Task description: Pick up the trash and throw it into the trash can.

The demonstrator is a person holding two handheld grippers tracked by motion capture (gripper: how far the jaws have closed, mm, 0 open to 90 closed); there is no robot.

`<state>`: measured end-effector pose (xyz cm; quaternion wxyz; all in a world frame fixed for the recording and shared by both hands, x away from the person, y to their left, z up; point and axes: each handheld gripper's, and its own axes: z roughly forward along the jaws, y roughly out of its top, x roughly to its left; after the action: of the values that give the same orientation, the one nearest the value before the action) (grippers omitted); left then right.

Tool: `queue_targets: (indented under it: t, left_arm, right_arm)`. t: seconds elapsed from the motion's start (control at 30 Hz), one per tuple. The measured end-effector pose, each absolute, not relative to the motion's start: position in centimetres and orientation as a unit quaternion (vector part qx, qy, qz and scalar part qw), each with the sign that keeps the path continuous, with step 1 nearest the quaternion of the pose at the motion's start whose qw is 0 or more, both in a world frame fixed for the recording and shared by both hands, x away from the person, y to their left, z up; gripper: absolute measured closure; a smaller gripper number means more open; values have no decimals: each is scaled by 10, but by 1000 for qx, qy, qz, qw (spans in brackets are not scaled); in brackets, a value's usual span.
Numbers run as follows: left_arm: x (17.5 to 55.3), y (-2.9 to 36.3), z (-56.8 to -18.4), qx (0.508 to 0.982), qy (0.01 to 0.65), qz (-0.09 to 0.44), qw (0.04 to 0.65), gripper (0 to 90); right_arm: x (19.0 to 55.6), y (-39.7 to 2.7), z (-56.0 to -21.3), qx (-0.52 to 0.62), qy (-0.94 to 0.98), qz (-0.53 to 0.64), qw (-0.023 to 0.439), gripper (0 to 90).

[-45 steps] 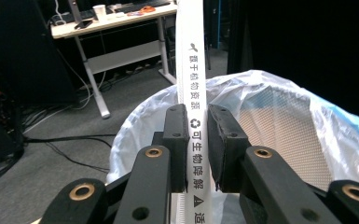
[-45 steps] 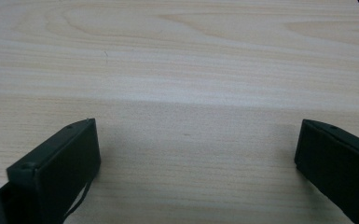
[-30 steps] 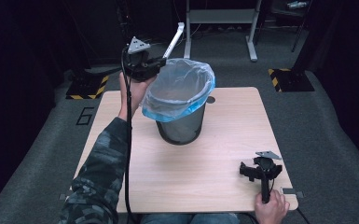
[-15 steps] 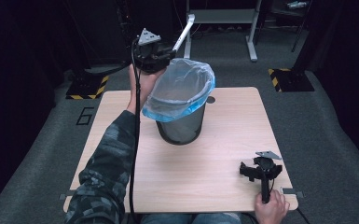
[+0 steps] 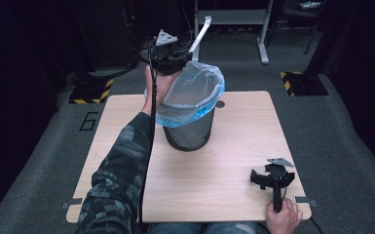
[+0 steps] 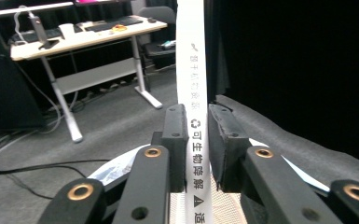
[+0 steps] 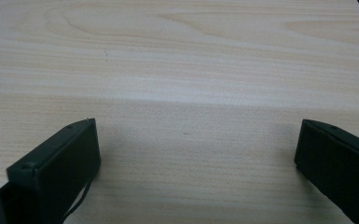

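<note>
Grey carpet (image 5: pixel 350 146), white-legged desk (image 6: pixel 81 42).

Left gripper (image 5: pixel 168 48) raised at arm's length, jaws pinched; right gripper (image 5: pixel 272 176) low, jaws spread wide.

a white strip (image 6: pixel 192 93) clamped between the left gripper's (image 6: pixel 196 135) jaws carries chinese print, "可生物降解", beside a recycling mark and a triangle sign. its fainter upper characters look too blurred to read. a "6" (image 5: pixel 88 121) marks the floor beside the table.

Count: 1 black mesh waste bin (image 5: pixel 189 134) on the light wood surface (image 5: pixel 234 161); in it, 1 translucent blue plastic liner bag (image 5: pixel 195 95) with 1 white printed drawstring strip (image 6: pixel 192 93). 2 black hand-held grippers: left (image 5: pixel 168 51), right (image 5: pixel 272 176).
</note>
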<state>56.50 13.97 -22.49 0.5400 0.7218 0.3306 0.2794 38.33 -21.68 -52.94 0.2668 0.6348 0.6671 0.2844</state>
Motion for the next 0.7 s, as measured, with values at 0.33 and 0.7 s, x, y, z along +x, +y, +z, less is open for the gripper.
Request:
queue_targets:
  t: [0.33, 0.7]
  left_arm:
    - [552, 165, -234, 732, 353, 266, 519, 255]
    - [513, 228, -248, 749, 365, 259, 489, 124]
  right_arm:
    - [383, -217, -529, 635, 667, 284, 267, 0]
    - [383, -217, -529, 634, 668, 283, 267, 0]
